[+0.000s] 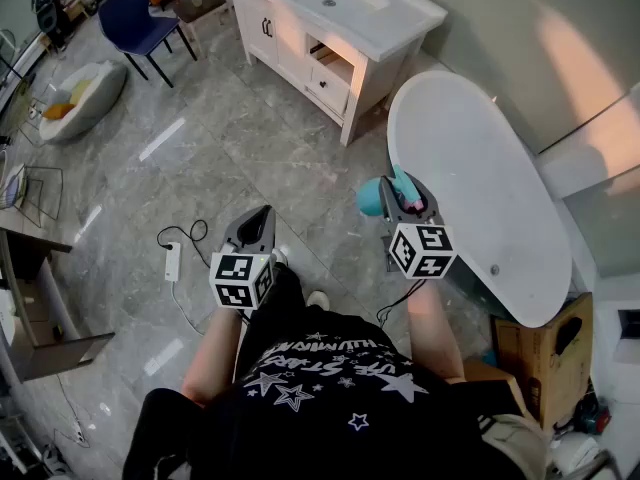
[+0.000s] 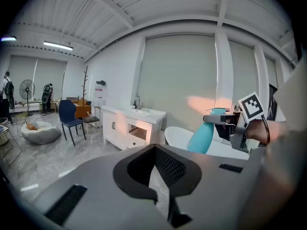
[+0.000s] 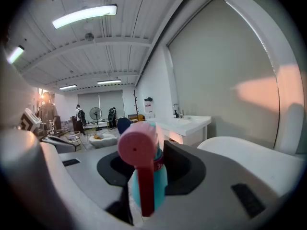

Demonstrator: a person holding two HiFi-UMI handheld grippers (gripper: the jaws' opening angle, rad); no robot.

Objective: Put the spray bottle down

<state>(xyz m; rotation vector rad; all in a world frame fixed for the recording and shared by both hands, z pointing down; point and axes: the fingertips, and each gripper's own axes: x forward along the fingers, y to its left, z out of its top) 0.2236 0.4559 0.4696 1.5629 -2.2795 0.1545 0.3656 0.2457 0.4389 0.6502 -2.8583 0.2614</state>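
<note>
My right gripper (image 1: 402,196) clamps the spray bottle (image 1: 372,198); my left gripper (image 1: 255,230) is closed, empty. Released here in mid-air, the bottle would likely fall to the floor (image 1: 250,148).

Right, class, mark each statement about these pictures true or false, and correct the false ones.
1. The right tool grips a spray bottle. True.
2. A power strip lies on the floor. True.
3. The spray bottle stands on the floor. False: it is held up in the air near the bathtub.
4. The left tool holds nothing. True.
5. The bathtub is black. False: it is white.
</note>
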